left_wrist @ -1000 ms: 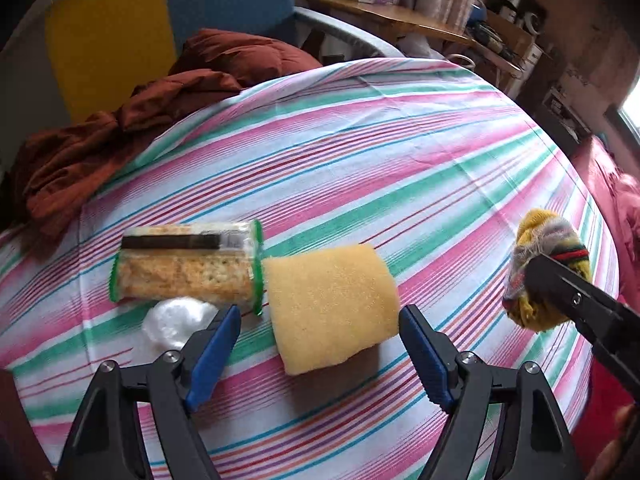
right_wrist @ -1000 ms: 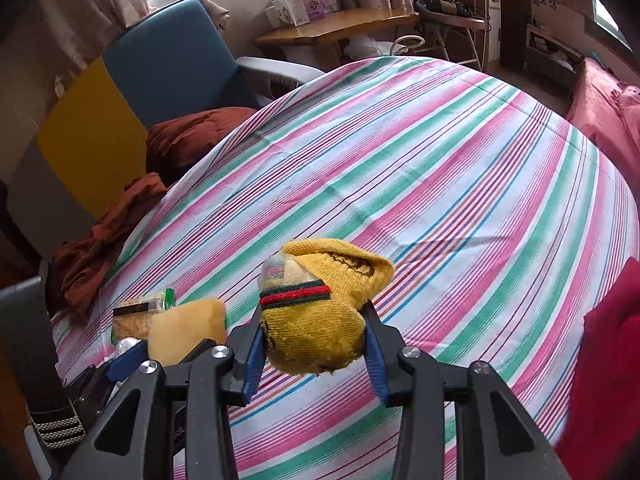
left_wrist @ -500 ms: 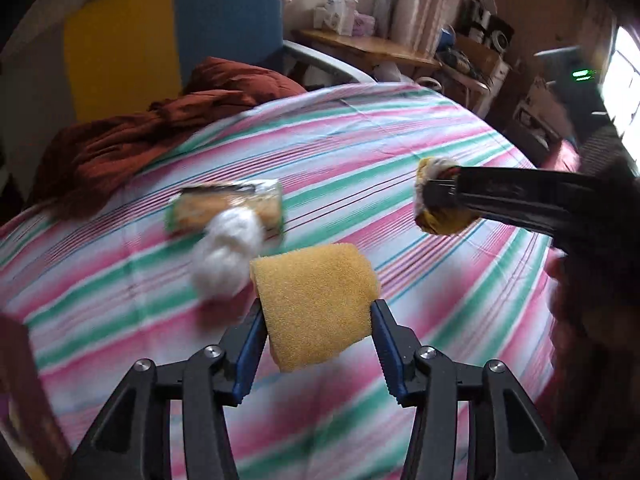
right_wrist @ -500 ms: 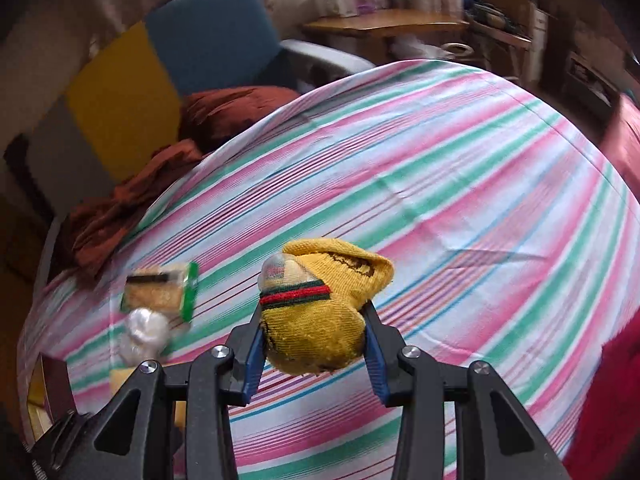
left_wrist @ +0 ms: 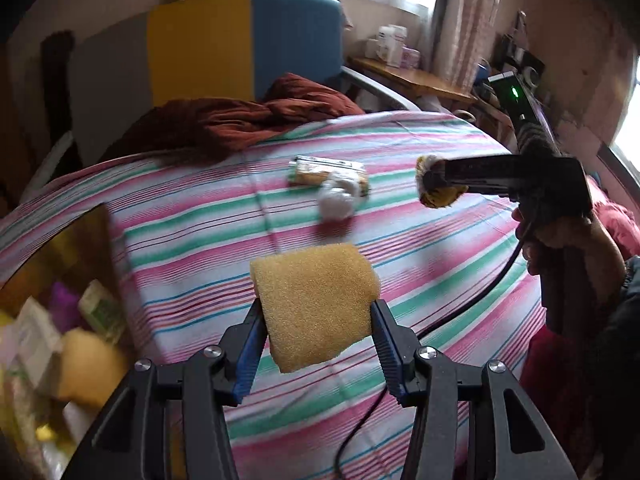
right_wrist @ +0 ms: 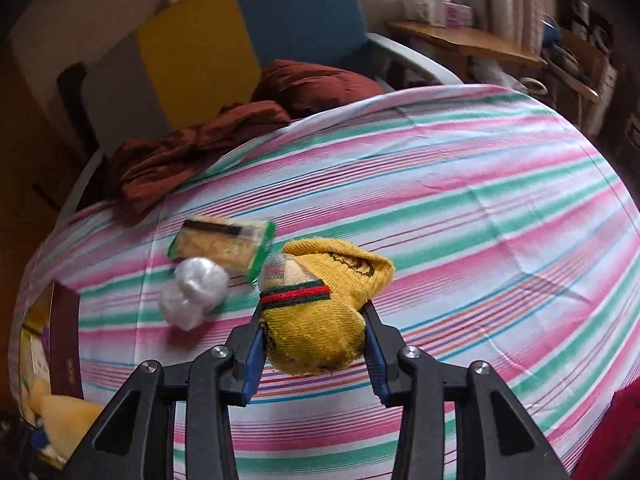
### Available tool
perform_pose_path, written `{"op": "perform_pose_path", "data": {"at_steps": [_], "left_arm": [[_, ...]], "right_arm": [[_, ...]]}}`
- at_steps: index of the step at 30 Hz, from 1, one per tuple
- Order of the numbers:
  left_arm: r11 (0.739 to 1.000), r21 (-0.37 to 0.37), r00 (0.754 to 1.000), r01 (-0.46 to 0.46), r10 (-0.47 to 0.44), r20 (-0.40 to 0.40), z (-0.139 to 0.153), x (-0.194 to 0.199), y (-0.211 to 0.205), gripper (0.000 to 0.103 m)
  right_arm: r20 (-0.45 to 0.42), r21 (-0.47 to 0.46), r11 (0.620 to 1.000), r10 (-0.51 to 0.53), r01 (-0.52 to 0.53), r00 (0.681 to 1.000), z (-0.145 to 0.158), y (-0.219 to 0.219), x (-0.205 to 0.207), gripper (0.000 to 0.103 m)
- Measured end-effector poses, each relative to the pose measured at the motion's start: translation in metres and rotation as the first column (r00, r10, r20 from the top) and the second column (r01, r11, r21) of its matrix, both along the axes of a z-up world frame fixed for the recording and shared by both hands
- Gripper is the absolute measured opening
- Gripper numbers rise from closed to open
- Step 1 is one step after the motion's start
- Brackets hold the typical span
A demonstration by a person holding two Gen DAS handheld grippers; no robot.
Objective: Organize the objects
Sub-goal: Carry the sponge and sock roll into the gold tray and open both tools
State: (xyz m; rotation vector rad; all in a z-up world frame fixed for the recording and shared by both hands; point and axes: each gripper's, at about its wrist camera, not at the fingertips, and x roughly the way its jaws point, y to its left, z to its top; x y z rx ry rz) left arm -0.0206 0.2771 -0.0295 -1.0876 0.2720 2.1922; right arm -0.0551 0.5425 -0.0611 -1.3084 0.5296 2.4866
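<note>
Left gripper [left_wrist: 316, 334] clamped across the yellow sponge [left_wrist: 314, 304], lifted clear of the striped cloth [left_wrist: 420, 248]; open box [left_wrist: 60, 320] low to its left, nearer this hand, so probably the drop. Right gripper [right_wrist: 314, 342] squeezed on the yellow sock [right_wrist: 320, 308]. Beyond, cracker packet [right_wrist: 222, 246] lying crosswise, touching the plastic wad [right_wrist: 194, 292]. Farther back, maroon blanket [left_wrist: 240, 120], colour-block chair [left_wrist: 248, 44].

A yellow sponge [left_wrist: 316, 304] and a balled yellow sock [right_wrist: 316, 312] are held aloft; a cracker packet [right_wrist: 224, 246] and crumpled plastic wrap [right_wrist: 194, 292] lie touching on the striped sheet [right_wrist: 480, 208].
</note>
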Motion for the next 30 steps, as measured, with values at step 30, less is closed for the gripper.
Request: {"op": "perform_pose_path", "data": {"at_steps": [30], "left_arm": [[0.951, 0.058, 0.945, -0.304, 0.308, -0.106, 0.035, -0.006, -0.151, 0.053]], "right_arm": [[-0.064, 0.062, 0.941, 0.337, -0.334, 0.939, 0.047, -0.136, -0.002, 0.042]]}}
